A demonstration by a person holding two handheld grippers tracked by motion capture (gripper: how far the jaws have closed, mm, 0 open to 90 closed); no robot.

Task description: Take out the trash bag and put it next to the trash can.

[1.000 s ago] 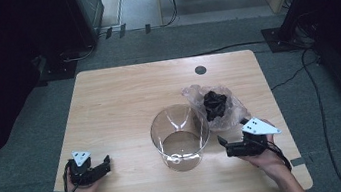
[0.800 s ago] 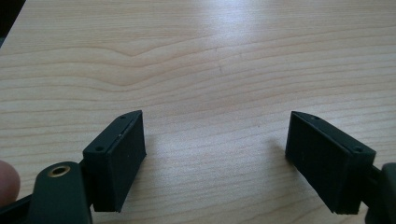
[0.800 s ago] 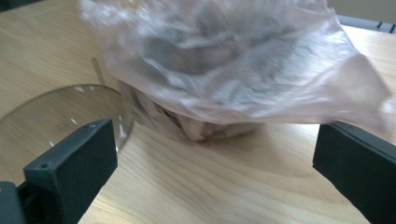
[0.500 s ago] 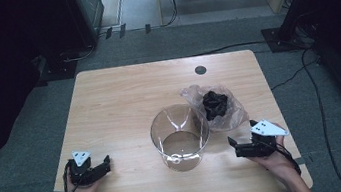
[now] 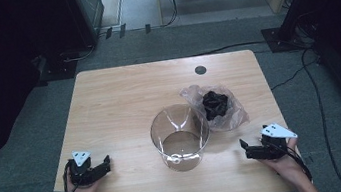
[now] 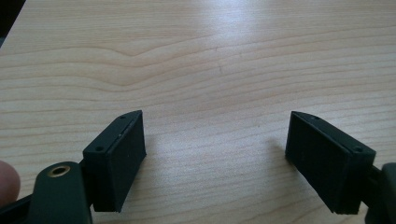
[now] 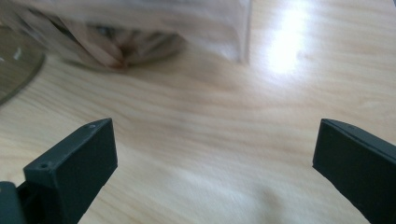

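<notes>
A clear glass bowl (image 5: 180,136) stands at the middle front of the wooden table (image 5: 128,97). To its right lies a clear plastic bag (image 5: 229,113) with a dark lump (image 5: 215,102) inside. My left gripper (image 5: 103,164) rests near the front left edge, open, with bare wood between its jaws (image 6: 215,154). My right gripper (image 5: 244,147) rests near the front right, open and empty, below the bag. The right gripper view has the bag's edge (image 7: 140,28) ahead and the bowl's rim (image 7: 18,70) at far left, with the gripper (image 7: 215,163) over bare wood.
A round dark cable hole (image 5: 200,70) sits near the table's far edge. Cables (image 5: 232,47) run across the grey floor behind the table, and dark equipment (image 5: 319,19) stands at the right.
My right gripper has drawn back from beside the bag toward the front right edge of the table and lowered. The left gripper has stayed put.
</notes>
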